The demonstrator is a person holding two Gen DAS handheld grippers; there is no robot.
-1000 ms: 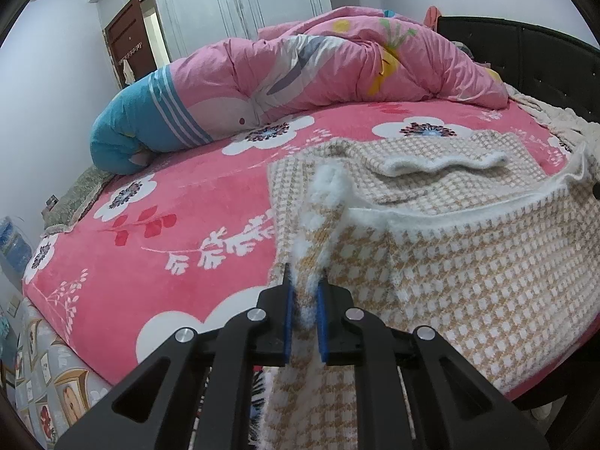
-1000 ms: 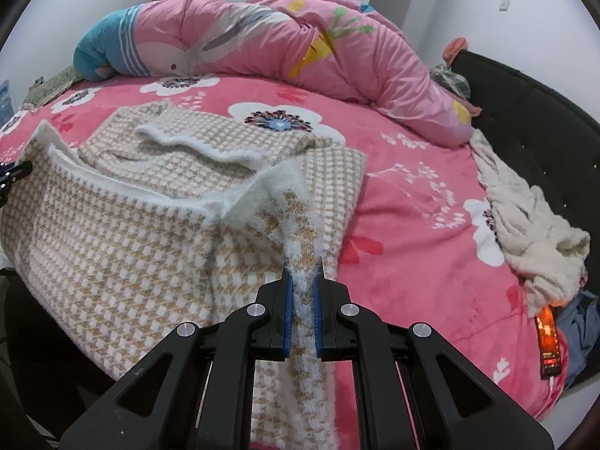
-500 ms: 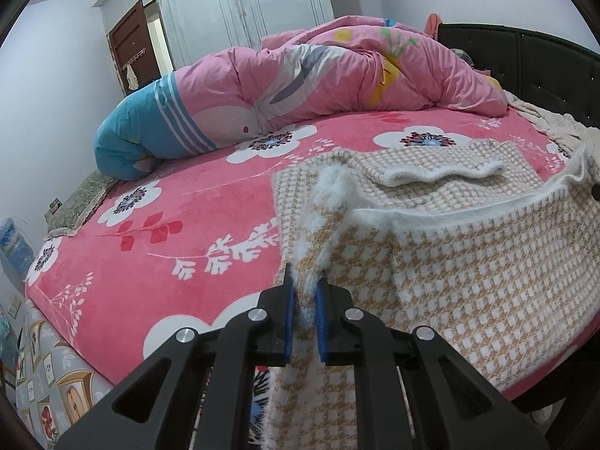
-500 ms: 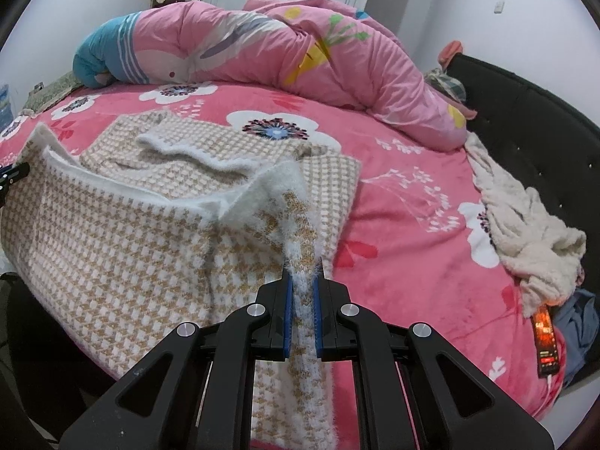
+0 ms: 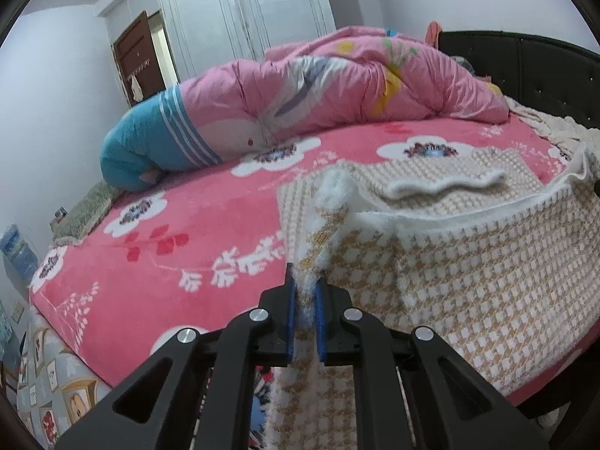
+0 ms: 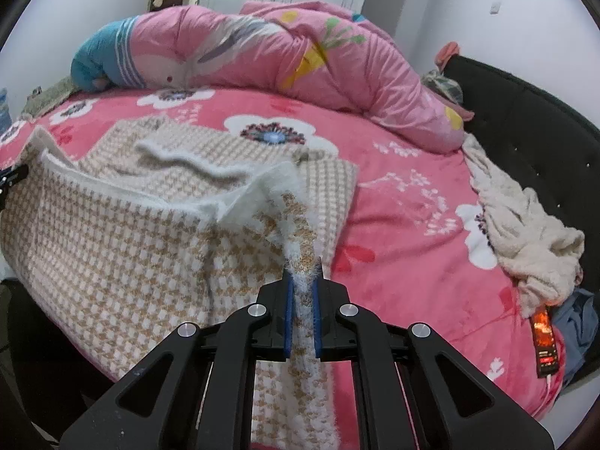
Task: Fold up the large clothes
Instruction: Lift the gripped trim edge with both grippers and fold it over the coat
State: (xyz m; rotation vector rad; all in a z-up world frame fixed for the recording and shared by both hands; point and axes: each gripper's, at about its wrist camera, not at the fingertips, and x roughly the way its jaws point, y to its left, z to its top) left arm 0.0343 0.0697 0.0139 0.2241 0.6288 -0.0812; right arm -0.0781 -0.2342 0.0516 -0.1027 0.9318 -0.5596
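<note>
A fuzzy tan-and-white houndstooth garment [image 5: 468,262] [image 6: 123,247] lies across the near side of a pink flowered bed, its near part lifted and hanging over the edge. My left gripper [image 5: 304,292] is shut on its left near edge, fabric bunched between the blue pads. My right gripper [image 6: 302,285] is shut on the opposite near edge in the same way. A white fleecy hem stretches between the two grips. Further back, a folded part of the garment lies flat with a wavy white trim [image 5: 446,187].
A rolled pink-and-blue duvet [image 5: 300,105] lies along the far side of the bed. A cream blanket [image 6: 525,232], a phone [image 6: 543,341] and blue cloth sit by the black headboard [image 6: 532,131]. A wardrobe and brown door stand behind.
Both views have tilted up slightly, showing more wall and wardrobe. The garment stays pinched in both grippers in the same hold.
</note>
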